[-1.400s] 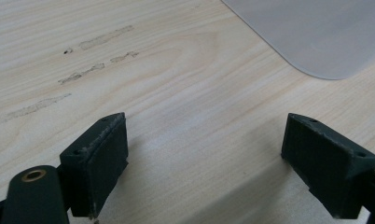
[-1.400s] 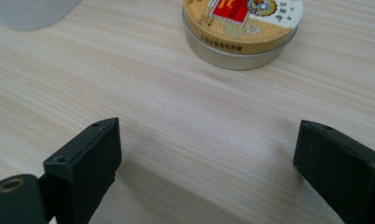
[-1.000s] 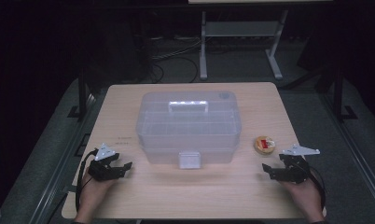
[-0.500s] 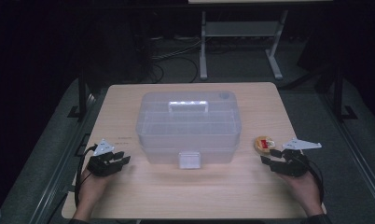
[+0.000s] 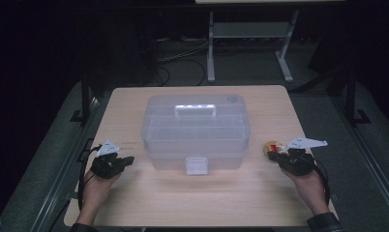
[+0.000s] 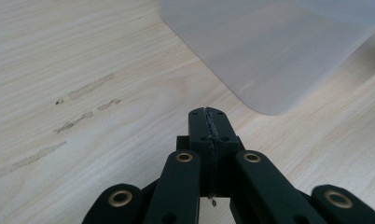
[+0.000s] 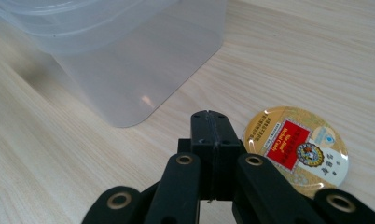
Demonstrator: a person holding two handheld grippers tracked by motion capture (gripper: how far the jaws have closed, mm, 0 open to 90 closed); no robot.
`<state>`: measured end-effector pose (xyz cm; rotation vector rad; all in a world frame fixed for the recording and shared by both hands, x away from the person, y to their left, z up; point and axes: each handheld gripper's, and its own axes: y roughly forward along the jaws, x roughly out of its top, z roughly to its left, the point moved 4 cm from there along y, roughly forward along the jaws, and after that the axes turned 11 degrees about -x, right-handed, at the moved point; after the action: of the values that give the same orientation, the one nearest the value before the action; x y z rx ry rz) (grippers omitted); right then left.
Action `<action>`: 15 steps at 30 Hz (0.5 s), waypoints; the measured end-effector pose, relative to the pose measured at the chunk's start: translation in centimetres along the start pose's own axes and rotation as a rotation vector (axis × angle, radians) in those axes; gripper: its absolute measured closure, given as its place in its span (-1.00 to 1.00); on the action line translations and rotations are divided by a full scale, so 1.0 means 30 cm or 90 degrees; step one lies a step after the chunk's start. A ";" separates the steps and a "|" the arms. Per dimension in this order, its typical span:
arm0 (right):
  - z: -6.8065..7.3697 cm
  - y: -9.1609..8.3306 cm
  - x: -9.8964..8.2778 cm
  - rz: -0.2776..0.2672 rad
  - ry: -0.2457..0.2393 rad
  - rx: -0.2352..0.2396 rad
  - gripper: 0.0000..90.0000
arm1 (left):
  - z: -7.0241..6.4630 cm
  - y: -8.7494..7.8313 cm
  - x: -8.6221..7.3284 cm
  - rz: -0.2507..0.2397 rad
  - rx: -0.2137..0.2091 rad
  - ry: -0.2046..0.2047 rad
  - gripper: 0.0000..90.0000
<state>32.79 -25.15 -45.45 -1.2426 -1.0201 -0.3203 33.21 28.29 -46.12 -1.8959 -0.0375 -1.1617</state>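
While my left jaws (image 5: 126, 159) and right jaws (image 5: 272, 154) have just closed, clenched on nothing over the table (image 5: 221, 203), round tin (image 7: 295, 147) just beside the right pair, clear box (image 5: 195, 128) between and beyond.

Clear box (image 5: 196, 130) blocks mid-table; bare table (image 5: 134, 203) flanks it.

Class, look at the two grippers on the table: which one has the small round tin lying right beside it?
The right gripper, at the table's right edge. The round gold-and-red tin lies just beside its shut jaws; the left gripper has bare wood beside it.
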 end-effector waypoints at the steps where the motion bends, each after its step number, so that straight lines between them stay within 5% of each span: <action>1: 0.000 0.002 0.004 0.002 -0.004 -0.002 1.00 | 0.000 0.000 0.004 -0.002 -0.001 0.005 0.99; 15: -0.001 0.021 0.062 -0.017 -0.013 0.026 1.00 | 0.016 0.011 0.061 -0.010 -0.032 0.014 0.99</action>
<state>34.26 -24.36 -44.39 -1.1991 -1.0562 -0.3066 34.72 27.71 -45.09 -1.9290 -0.0115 -1.2039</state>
